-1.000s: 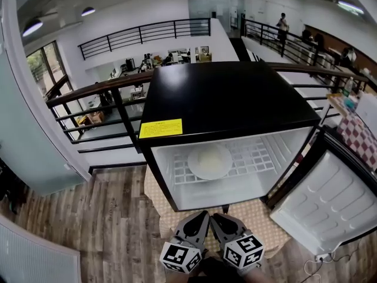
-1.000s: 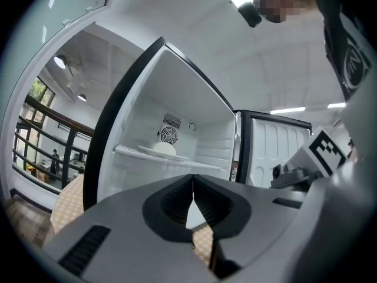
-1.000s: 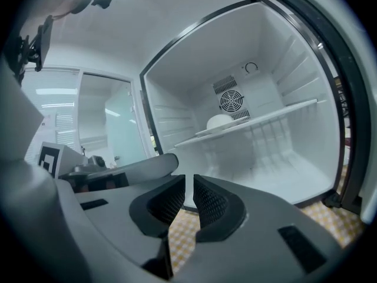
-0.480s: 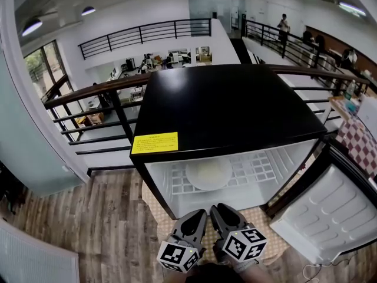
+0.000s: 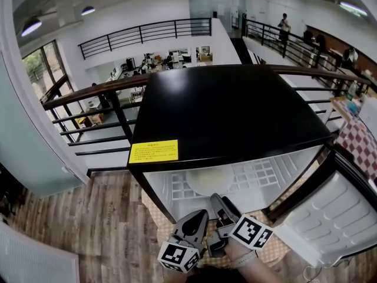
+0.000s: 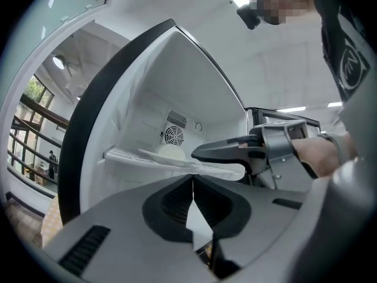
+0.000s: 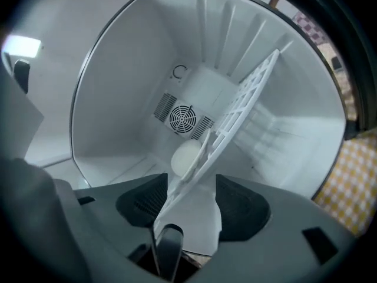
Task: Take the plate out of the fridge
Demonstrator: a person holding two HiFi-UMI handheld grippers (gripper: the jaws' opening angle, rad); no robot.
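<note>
A white plate [image 5: 209, 180] lies on the wire shelf [image 5: 259, 173] inside the open black fridge [image 5: 230, 108]. My right gripper [image 5: 219, 202] is rolled onto its side at the fridge mouth, just short of the shelf's front edge. Its jaws are opening. In the right gripper view [image 7: 191, 184] the plate [image 7: 186, 158] and shelf [image 7: 241, 114] show edge-on in the gap, and the pads touch neither. My left gripper [image 5: 199, 216] hangs lower and beside it, shut on nothing [image 6: 192, 178]. From the left gripper view the plate [image 6: 171, 154] sits beyond the right gripper [image 6: 235, 152].
The fridge door [image 5: 330, 211] stands swung open at the right. A yellow checked mat [image 5: 262, 217] lies under the fridge on the wooden floor [image 5: 106, 217]. A fan grille [image 7: 182, 119] is on the fridge's back wall. Black railings [image 5: 88, 108] run behind the fridge.
The right gripper has rolled onto its side, moved forward to the fridge mouth and spread its jaws. The left gripper has stayed low and shut. The fridge now looks closer.
</note>
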